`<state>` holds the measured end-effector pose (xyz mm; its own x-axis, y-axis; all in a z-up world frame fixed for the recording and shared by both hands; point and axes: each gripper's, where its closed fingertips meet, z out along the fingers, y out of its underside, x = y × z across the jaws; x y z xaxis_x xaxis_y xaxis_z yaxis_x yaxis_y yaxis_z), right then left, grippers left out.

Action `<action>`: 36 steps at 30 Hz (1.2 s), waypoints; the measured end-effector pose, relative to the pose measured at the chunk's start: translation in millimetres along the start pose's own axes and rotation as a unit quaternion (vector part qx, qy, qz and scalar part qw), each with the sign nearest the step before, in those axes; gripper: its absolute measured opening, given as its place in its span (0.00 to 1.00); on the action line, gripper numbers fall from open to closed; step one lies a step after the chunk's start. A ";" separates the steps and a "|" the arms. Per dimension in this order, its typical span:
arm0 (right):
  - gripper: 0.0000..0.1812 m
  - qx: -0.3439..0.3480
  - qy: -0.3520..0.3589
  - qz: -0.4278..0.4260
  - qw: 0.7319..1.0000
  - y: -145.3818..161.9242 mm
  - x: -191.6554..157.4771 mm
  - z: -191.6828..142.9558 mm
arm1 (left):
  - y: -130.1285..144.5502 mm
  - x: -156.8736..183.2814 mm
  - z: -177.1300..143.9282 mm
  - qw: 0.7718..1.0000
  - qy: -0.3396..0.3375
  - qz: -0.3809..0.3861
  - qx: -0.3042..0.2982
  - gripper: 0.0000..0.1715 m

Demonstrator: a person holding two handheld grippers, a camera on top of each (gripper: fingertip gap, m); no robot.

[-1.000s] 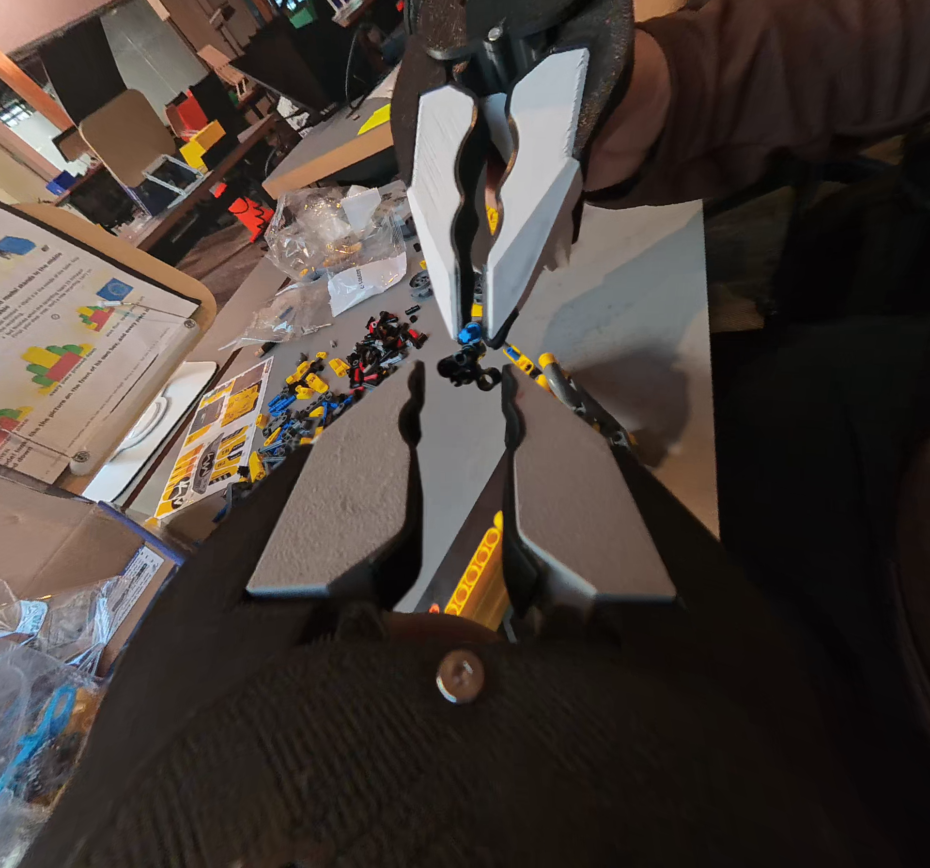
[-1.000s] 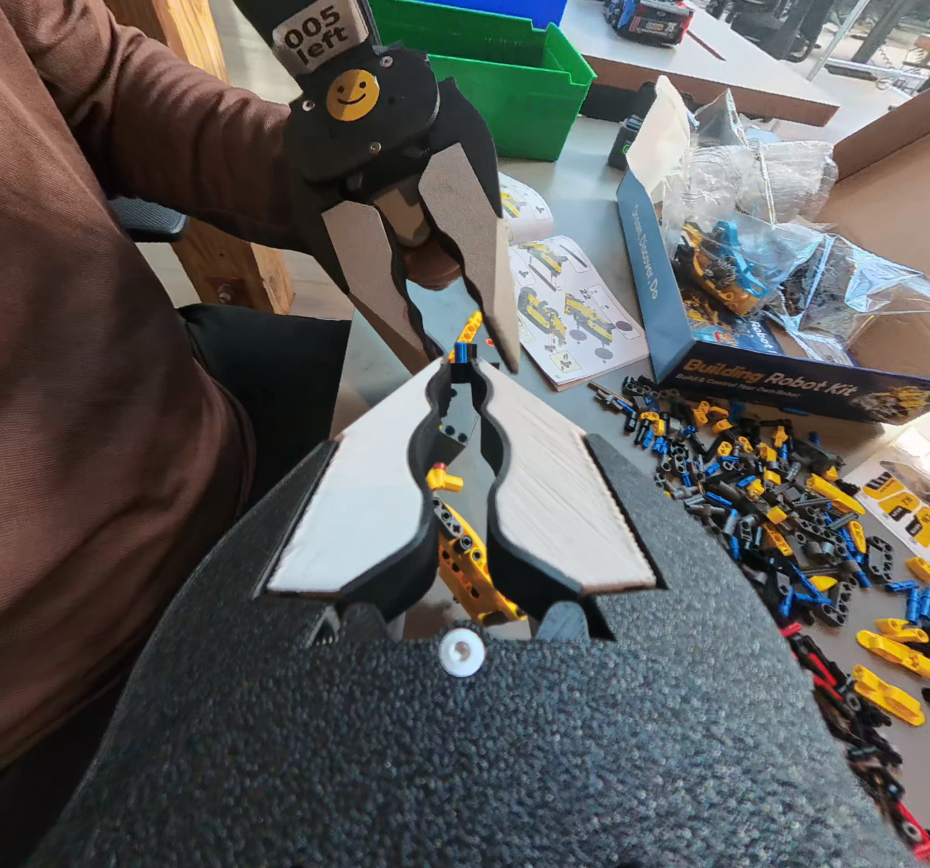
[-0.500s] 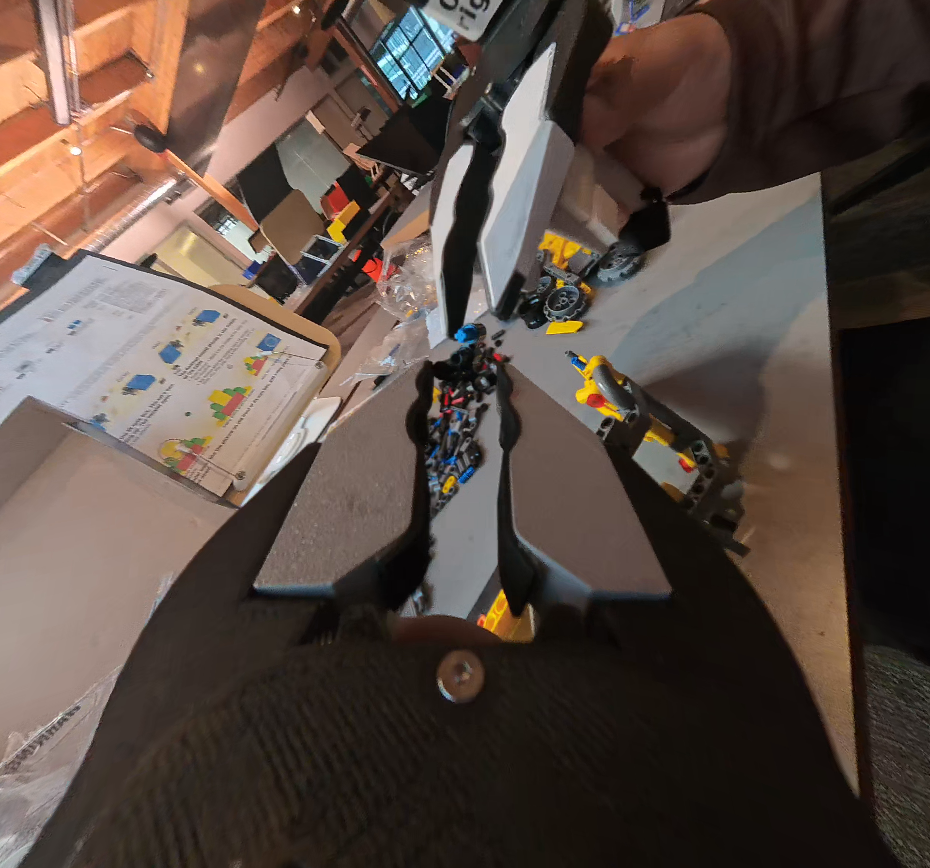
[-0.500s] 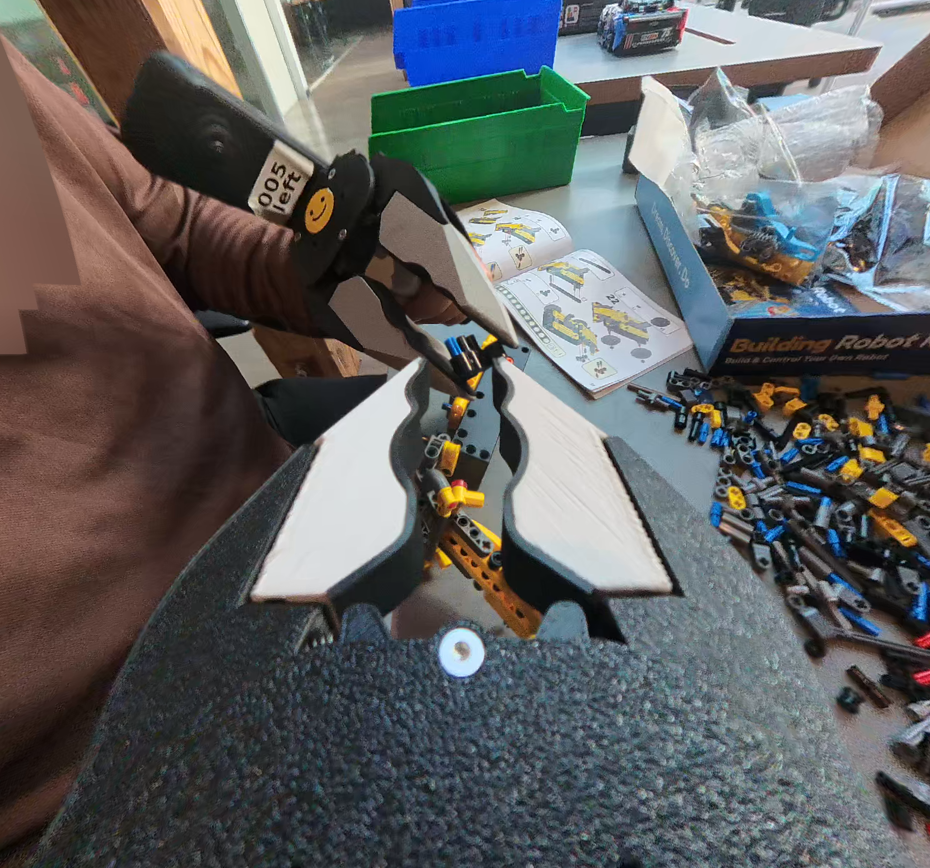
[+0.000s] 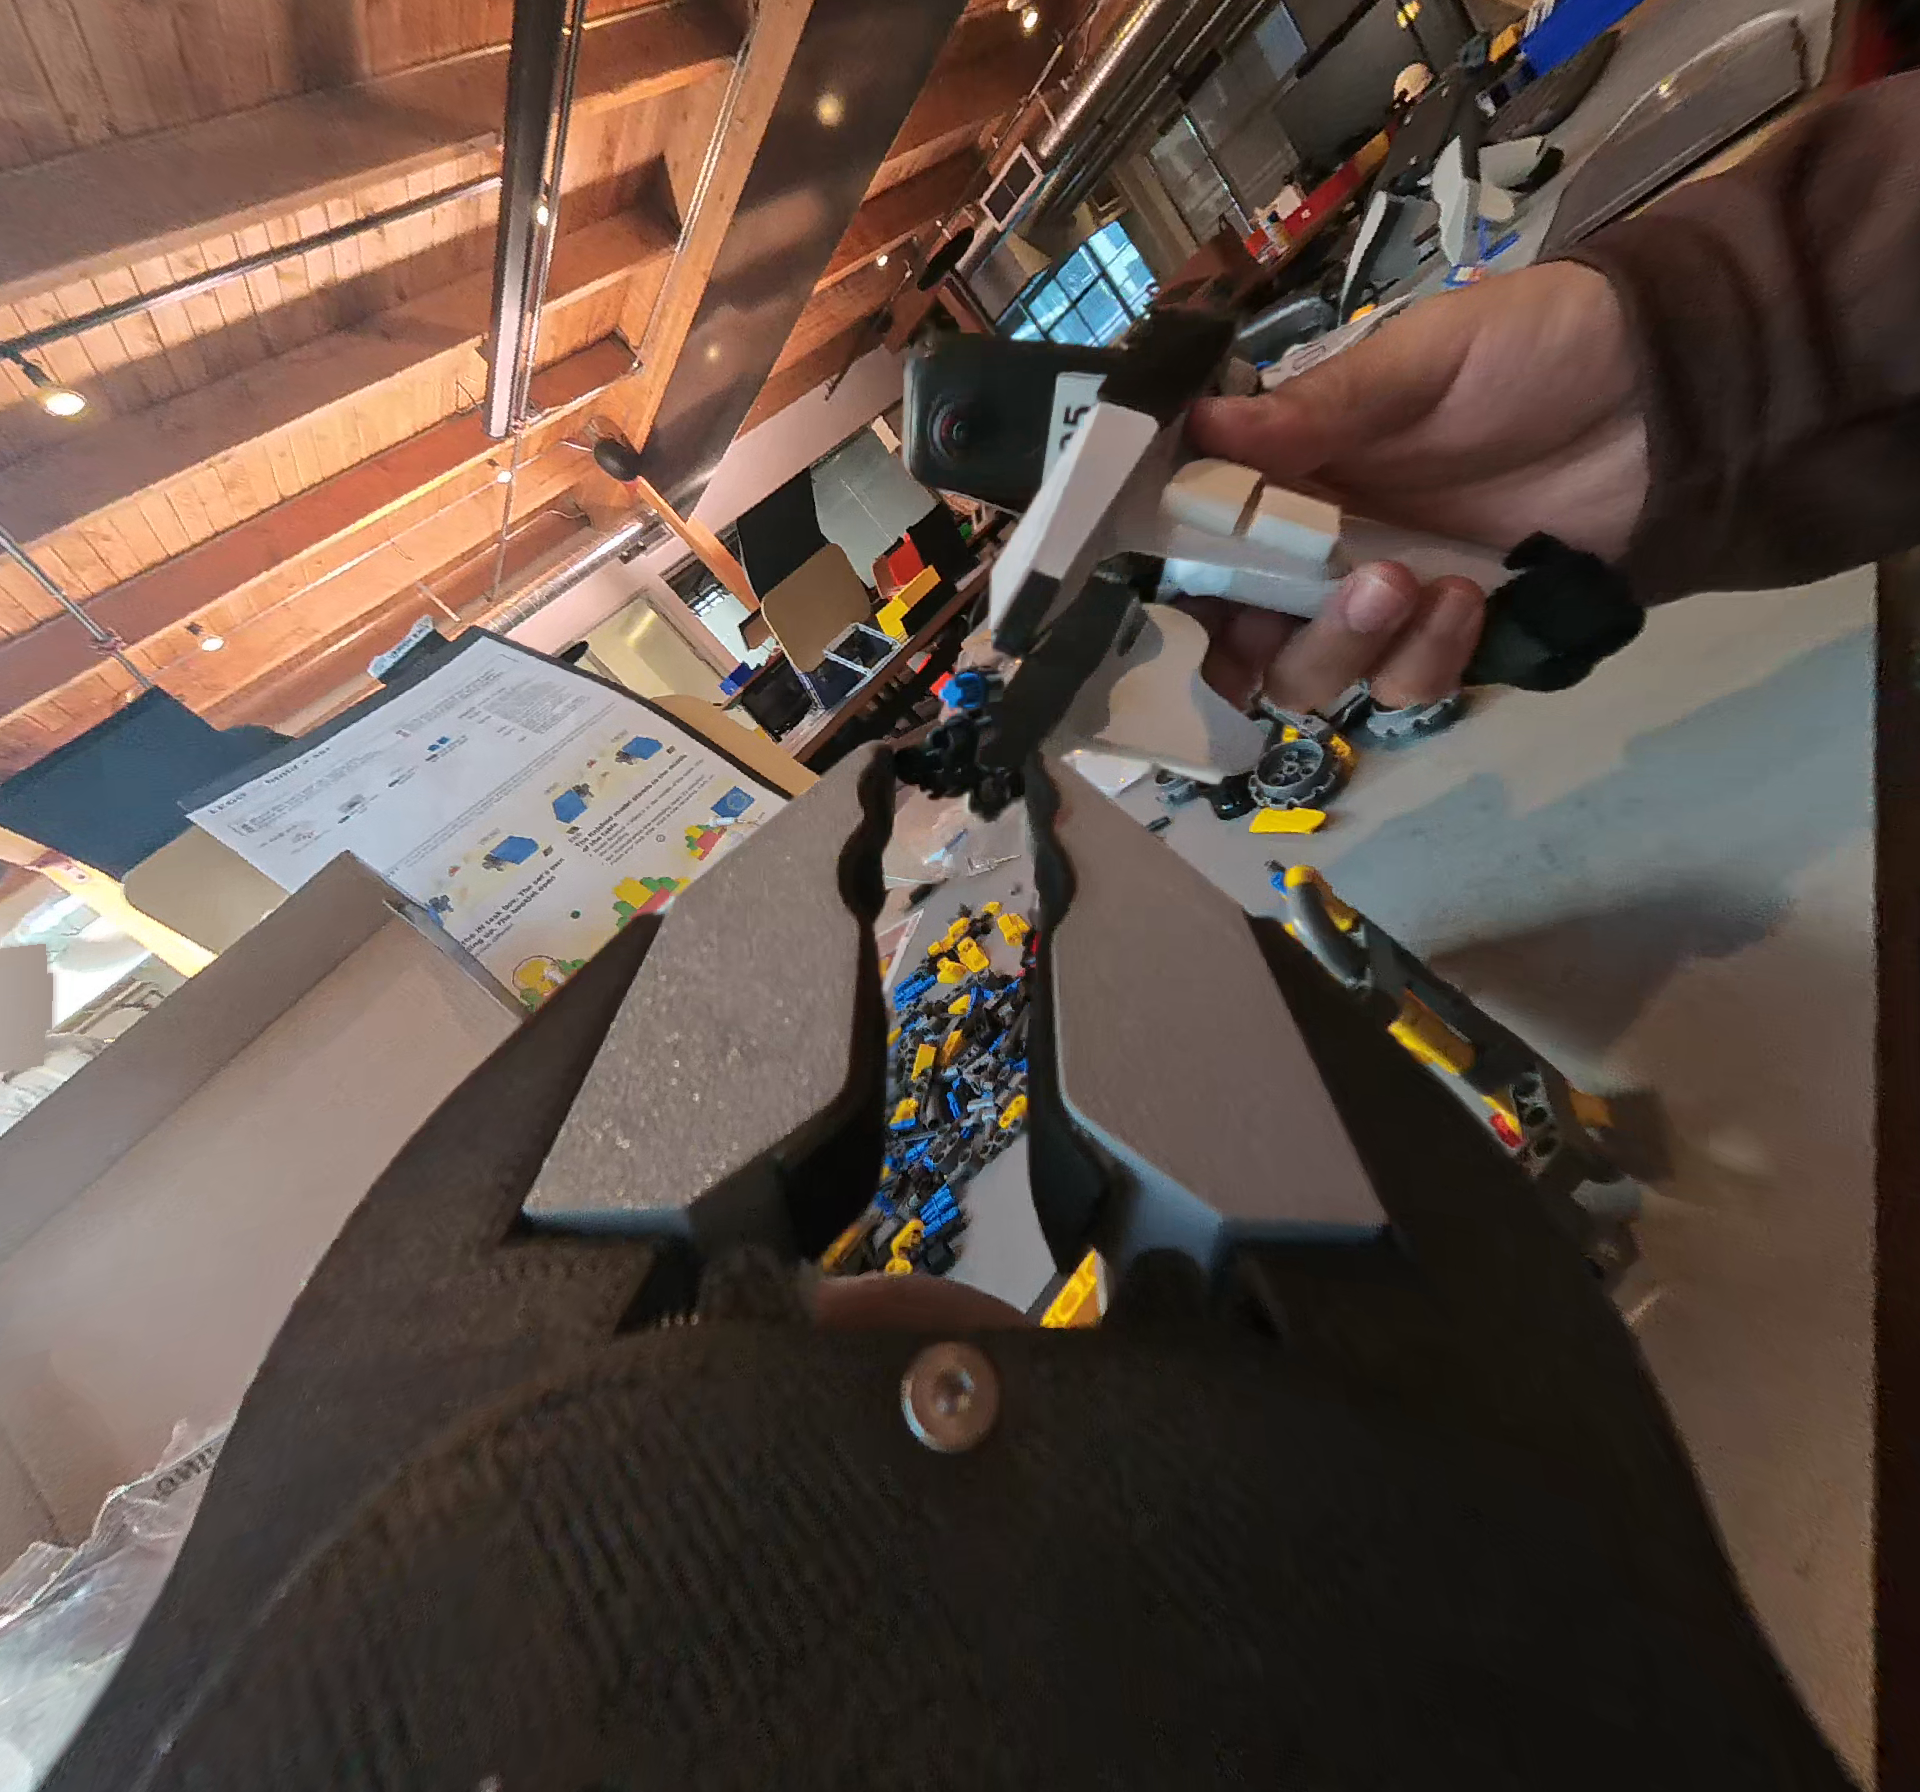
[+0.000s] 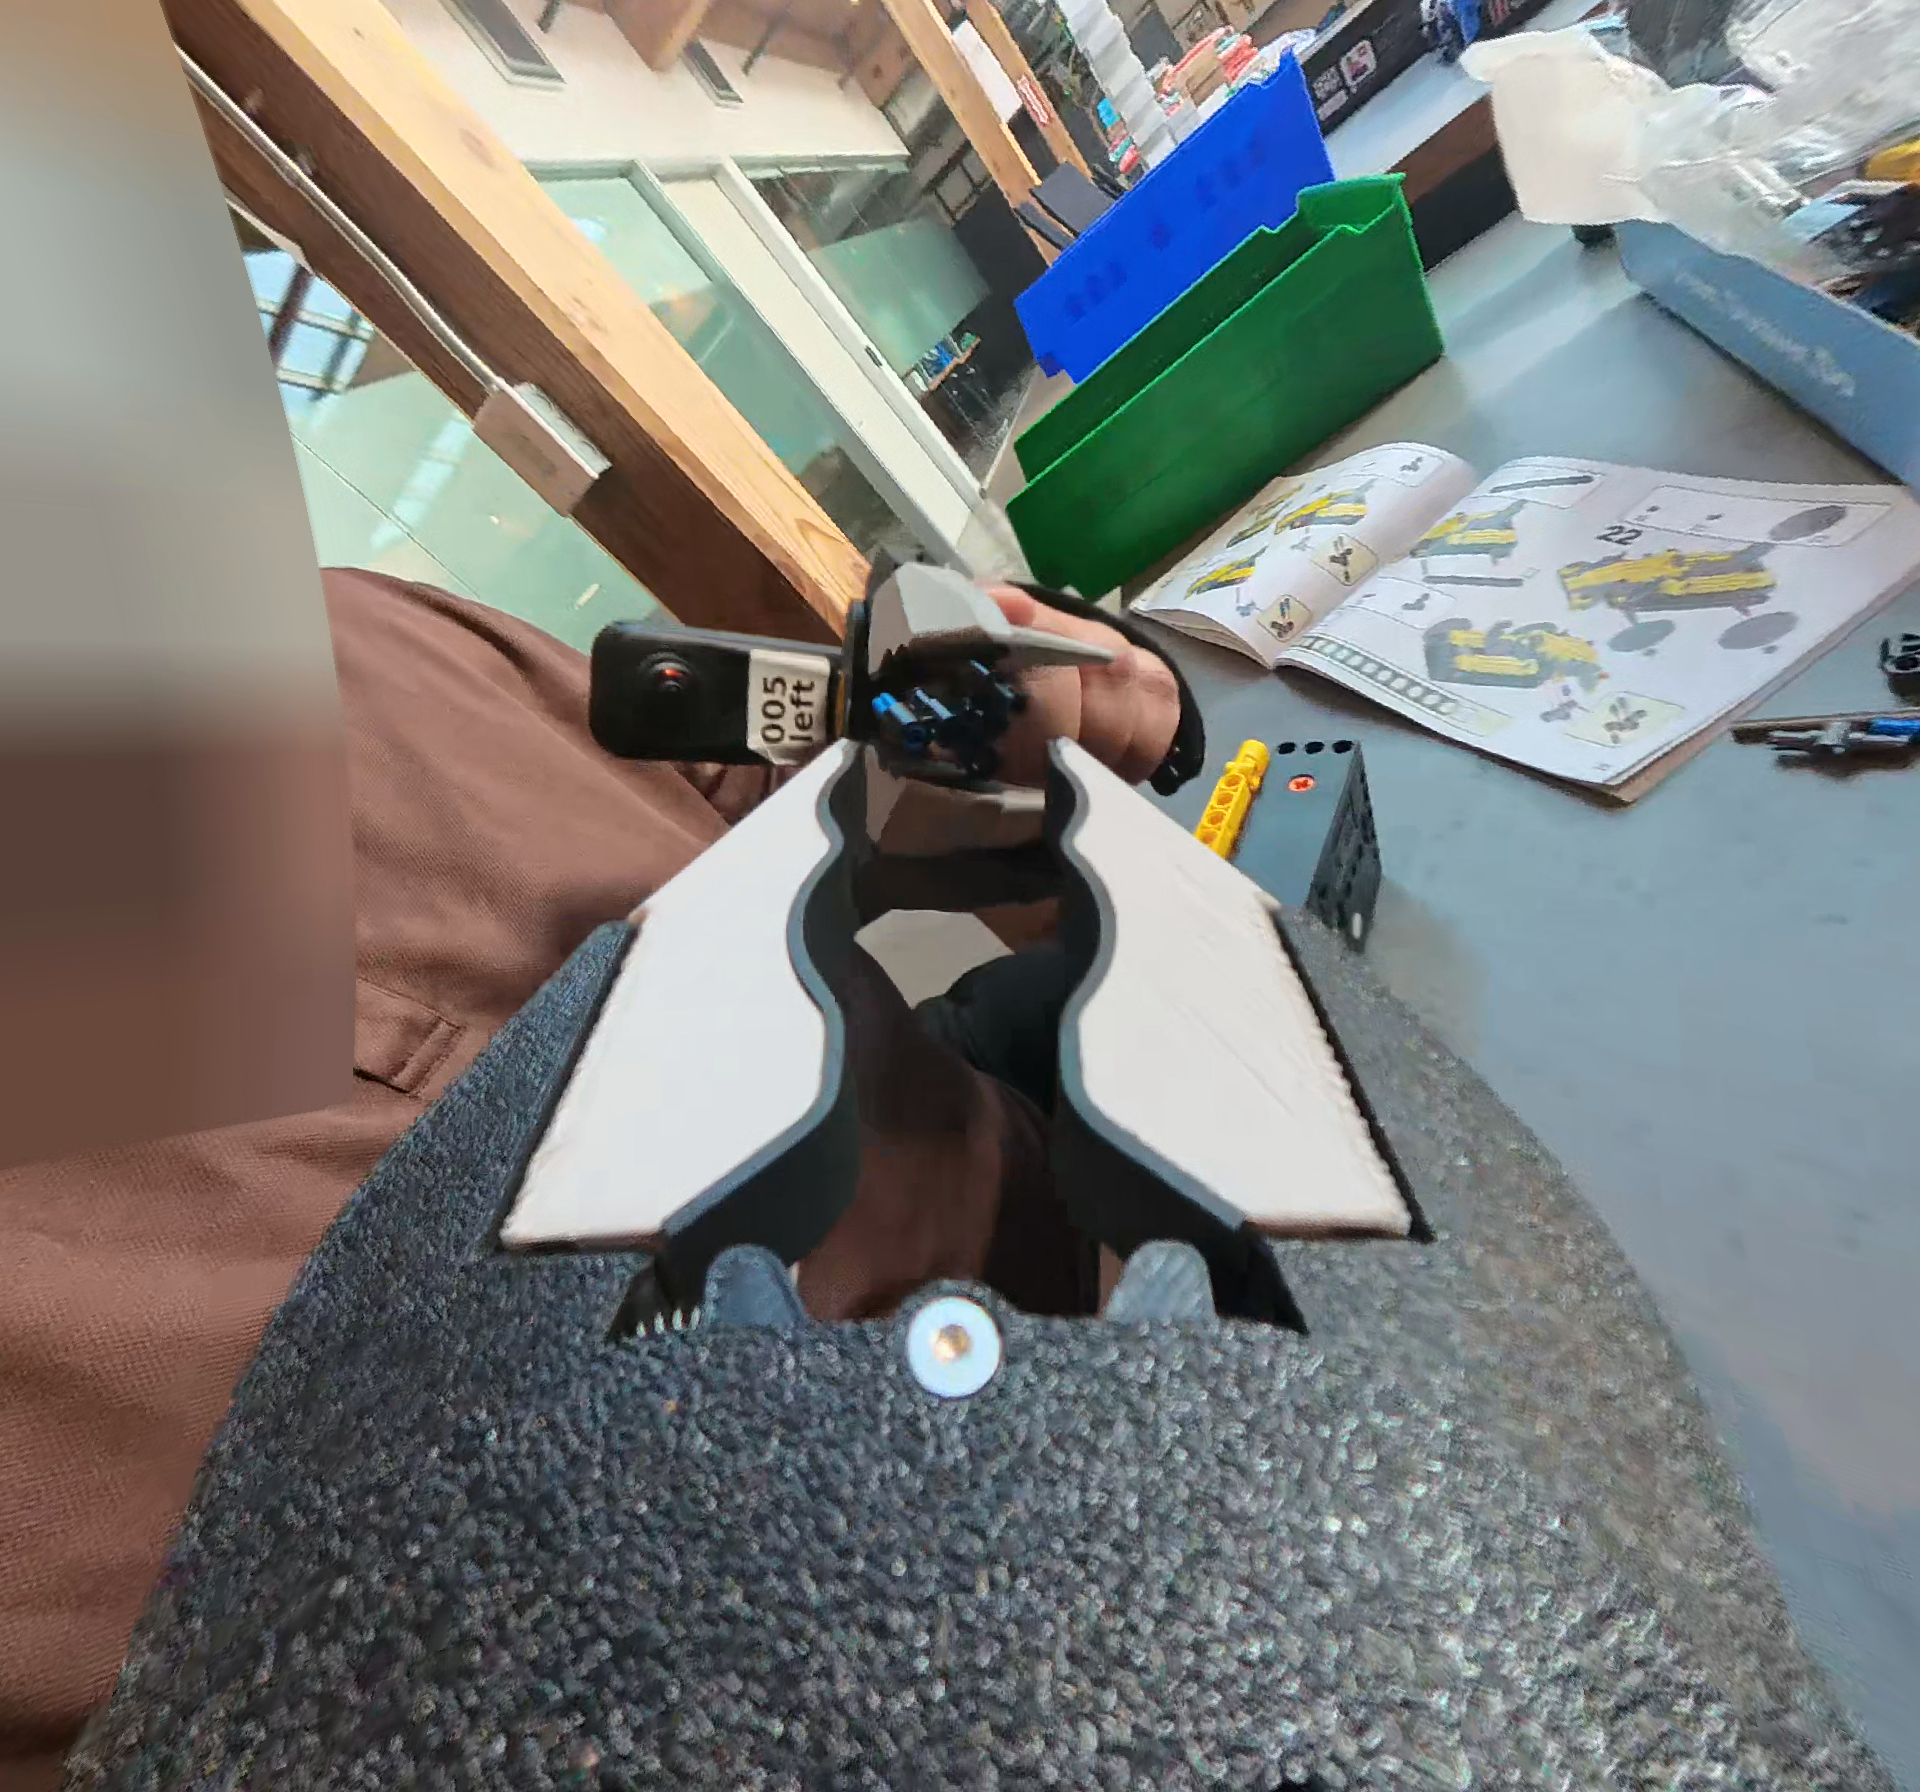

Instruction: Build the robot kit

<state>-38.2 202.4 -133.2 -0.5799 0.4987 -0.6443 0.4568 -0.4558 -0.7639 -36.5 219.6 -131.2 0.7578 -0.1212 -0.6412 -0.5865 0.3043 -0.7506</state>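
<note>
My left gripper (image 5: pixel 961 776) is shut on a small black assembly with a blue pin (image 5: pixel 951 755), held up in the air above the table (image 5: pixel 1662 807). The assembly also shows in the right wrist view (image 6: pixel 935 703), between the left gripper's grey fingers. My right gripper (image 6: pixel 951 755) faces it head-on. Its white fingers (image 6: pixel 717 1015) are parted to either side of the assembly and do not clearly touch it. A partly built yellow and grey model (image 5: pixel 1434 1025) lies on the table below right.
A pile of loose small pieces (image 5: pixel 956 1046) and grey wheels (image 5: pixel 1294 771) lie on the table. An open instruction booklet (image 6: pixel 1558 599), a black block with a yellow beam (image 6: pixel 1330 828), a green bin (image 6: pixel 1247 412) and a blue bin (image 6: pixel 1174 236) stand beyond. A cardboard box (image 5: pixel 208 1119) is at the left. My two grippers' fingertips are within a few centimetres of each other.
Both grippers have risen from the table and tilted upward with the small assembly between them. The right gripper's jaws have widened; the left gripper's gap is unchanged.
</note>
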 end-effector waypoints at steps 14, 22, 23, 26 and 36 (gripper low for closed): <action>0.11 0.058 -0.063 0.068 0.994 -14.4 -8.2 8.5 | -7.8 -11.7 -0.9 0.999 -0.051 -0.003 0.016 0.12; 0.11 0.052 -0.038 0.073 0.995 -13.9 -2.3 11.6 | -1.3 -13.2 -0.8 0.997 -0.069 -0.016 0.000 0.13; 0.11 0.045 -0.023 0.065 0.997 -13.1 0.1 11.6 | 1.1 -12.8 -0.4 0.997 -0.067 -0.023 -0.007 0.13; 0.11 0.015 0.048 0.031 0.998 -10.7 13.5 9.0 | 14.0 -5.0 1.0 0.996 -0.023 -0.070 -0.041 0.18; 0.11 -0.197 0.271 -0.127 0.934 22.2 50.9 -5.4 | 43.3 2.4 -23.1 0.934 0.185 -0.281 -0.122 0.15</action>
<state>-53.9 221.6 -183.2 -0.3261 0.9019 -0.2834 0.6255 -0.0189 -0.7800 -66.7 210.7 -168.9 0.8410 -0.5292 -0.1121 -0.2079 -0.1250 -0.9701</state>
